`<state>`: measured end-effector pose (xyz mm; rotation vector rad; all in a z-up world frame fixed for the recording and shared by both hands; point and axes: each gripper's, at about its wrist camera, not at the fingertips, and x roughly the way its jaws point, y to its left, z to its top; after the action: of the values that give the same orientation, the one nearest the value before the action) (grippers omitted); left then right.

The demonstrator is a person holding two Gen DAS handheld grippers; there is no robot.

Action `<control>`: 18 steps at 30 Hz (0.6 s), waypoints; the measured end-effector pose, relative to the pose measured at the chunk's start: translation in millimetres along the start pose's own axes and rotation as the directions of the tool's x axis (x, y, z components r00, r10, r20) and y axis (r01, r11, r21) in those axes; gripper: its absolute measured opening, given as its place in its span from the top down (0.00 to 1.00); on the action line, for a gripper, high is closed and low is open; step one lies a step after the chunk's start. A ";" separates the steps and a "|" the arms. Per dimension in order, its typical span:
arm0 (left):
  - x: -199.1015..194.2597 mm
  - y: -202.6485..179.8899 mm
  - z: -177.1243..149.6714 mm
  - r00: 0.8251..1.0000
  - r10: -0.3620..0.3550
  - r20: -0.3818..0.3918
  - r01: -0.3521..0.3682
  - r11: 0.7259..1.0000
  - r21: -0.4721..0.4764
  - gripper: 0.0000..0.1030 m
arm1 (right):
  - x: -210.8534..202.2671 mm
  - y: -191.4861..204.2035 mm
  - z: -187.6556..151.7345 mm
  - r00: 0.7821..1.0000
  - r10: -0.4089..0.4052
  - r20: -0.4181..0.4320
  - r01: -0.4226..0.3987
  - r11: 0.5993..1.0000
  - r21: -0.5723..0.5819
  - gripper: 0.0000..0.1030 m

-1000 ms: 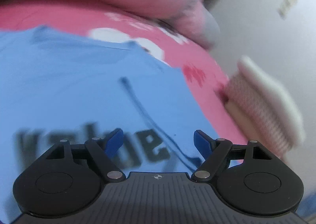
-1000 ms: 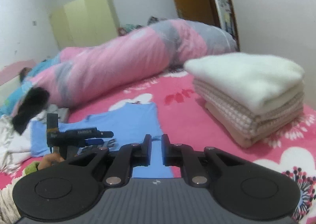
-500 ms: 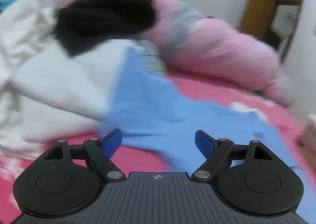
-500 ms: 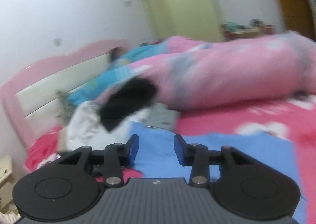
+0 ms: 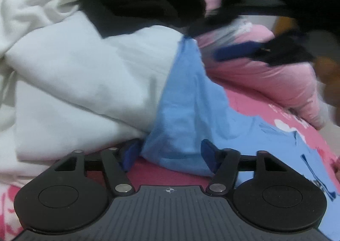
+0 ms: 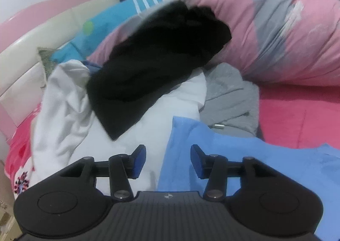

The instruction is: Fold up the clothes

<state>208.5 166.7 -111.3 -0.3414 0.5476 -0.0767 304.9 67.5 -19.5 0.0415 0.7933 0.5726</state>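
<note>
Writing: dark print on my blue shirt [image 5: 187,113], too smeared to read.
Left gripper [image 5: 170,156]: closing, shirt's bunched edge between unclenched jaws.
Right gripper [image 6: 167,160]: opening, released, nothing gripped.

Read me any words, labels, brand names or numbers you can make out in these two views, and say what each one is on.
No text can be read in either view.
Blue T-shirt: dark print at the right edge, cut off and blurred, unreadable.
Turquoise cover: white stripes only, no letters.
</note>
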 end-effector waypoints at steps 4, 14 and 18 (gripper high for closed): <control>3.4 7.1 -1.1 1.000 0.014 0.002 -0.014 0.999 -0.036 0.64 | 25.0 0.8 2.2 0.998 -0.063 -0.027 0.063 0.998 -0.012 0.52; -10.8 -1.4 -8.8 0.995 -0.047 0.084 0.045 0.999 0.024 0.96 | 35.5 0.8 3.8 0.999 -0.048 0.011 0.048 0.998 -0.037 0.81; -28.6 -16.0 -10.1 0.986 -0.087 0.143 0.074 0.993 0.089 0.96 | 14.6 -10.3 4.7 0.998 -0.029 0.054 0.030 1.000 -0.005 0.94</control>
<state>179.2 153.3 -99.7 -0.2855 0.3838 -0.1509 321.1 66.9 -28.3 0.0399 0.7391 0.5437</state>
